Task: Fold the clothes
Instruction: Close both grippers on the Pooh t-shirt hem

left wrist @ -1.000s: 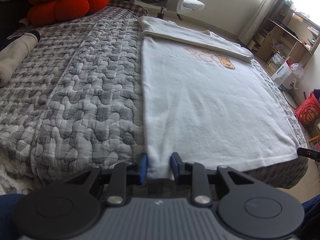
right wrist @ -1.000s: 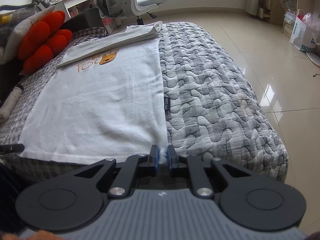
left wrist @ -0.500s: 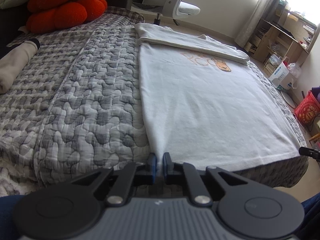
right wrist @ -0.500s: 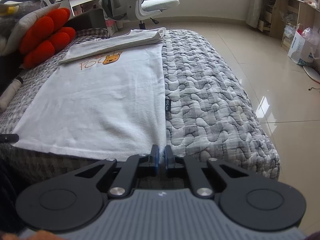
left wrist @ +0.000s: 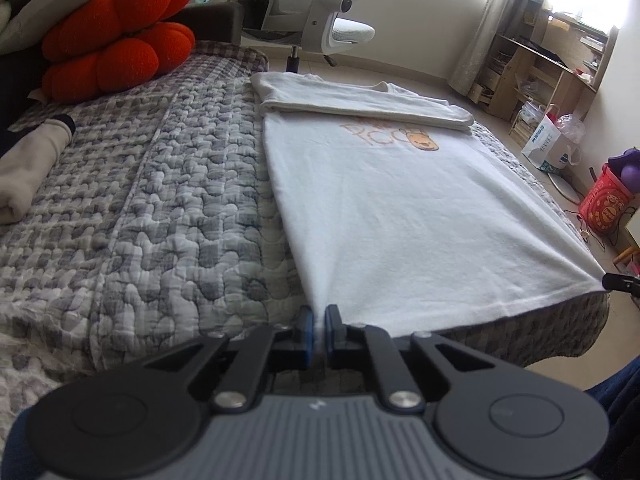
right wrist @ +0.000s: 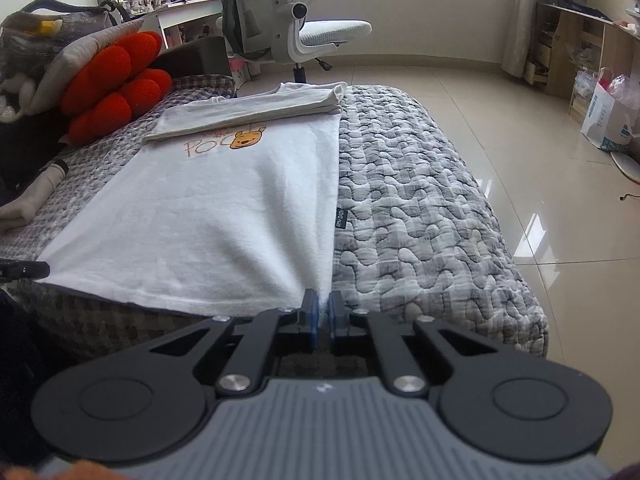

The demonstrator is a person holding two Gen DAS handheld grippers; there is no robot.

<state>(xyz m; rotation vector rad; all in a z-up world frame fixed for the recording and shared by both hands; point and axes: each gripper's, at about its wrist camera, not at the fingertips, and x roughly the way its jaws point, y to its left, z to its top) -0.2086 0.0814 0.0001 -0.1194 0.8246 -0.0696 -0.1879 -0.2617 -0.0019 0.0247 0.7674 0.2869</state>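
At six o'clock on the bed (left wrist: 160,216), left claw (left wrist: 319,320) and right claw (right wrist: 324,304) each pinch a T-shirt (left wrist: 400,208) hem corner; uneven lifting could skew the fold.

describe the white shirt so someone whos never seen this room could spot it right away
Find the bed with the grey quilt. The white shirt lies flat along it, its near hem corners pinched by the left gripper and the right gripper. Unlike the rolled beige cloth and orange cushion nearby, it has an orange bear print and its far end folded over.
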